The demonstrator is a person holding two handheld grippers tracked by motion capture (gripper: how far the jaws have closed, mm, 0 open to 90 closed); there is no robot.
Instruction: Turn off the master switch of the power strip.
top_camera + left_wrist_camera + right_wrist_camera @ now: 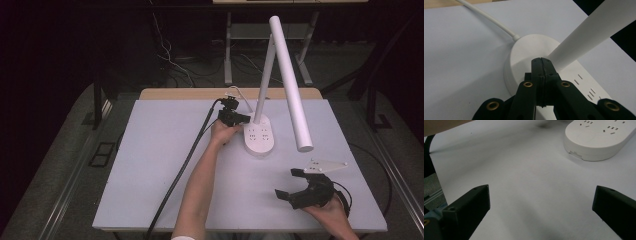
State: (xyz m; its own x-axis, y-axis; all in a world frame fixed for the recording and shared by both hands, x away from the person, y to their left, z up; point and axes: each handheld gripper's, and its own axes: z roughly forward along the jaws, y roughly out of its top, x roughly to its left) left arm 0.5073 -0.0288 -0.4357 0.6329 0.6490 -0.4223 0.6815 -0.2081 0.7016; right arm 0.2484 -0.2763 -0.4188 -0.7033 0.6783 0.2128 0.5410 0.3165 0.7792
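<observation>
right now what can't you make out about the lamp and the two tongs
- Whether the shut left tongs touch the lamp base or its stem: in the left gripper view their own jaws cover that spot.
- The lamp's power cord: runs off the top edge in the left gripper view.
- Any switch on the lamp base: too small in the high view.
- The right tongs are open, holding nothing.

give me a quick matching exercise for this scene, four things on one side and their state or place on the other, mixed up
Things:
1. left claw
2. right claw
3. lamp base
4. lamp head

States or places:
A. jaws wide apart above bare table
B. flat on the table, with sockets on top
C. jaws pressed shut at the foot of the lamp's stem
D. long white bar slanting above the table

Pairs: 1-C, 2-A, 3-B, 4-D
</observation>
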